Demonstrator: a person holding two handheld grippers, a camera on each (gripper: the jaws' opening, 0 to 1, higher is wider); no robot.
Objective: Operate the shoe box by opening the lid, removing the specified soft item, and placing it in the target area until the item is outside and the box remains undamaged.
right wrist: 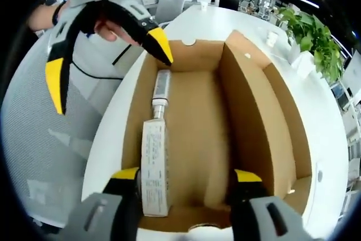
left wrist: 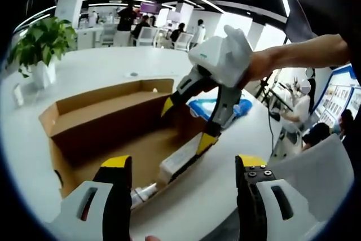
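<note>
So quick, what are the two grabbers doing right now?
Left gripper: open, holding nothing, at the shoe box edge.
Right gripper: open, holding nothing, inside the box.

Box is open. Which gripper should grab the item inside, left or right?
Right, probably. The right gripper is open, already over the shoe box with the white tube beside its jaw. The left gripper stands open at the box's near wall, jaws outside.

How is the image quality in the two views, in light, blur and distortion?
Left gripper view: bright ceiling light strips, strong fisheye bending of the table edge, and the right gripper is slightly soft. Right gripper view: even light inside the box, the carton label too blurred to read, the left gripper near and a little soft.
</note>
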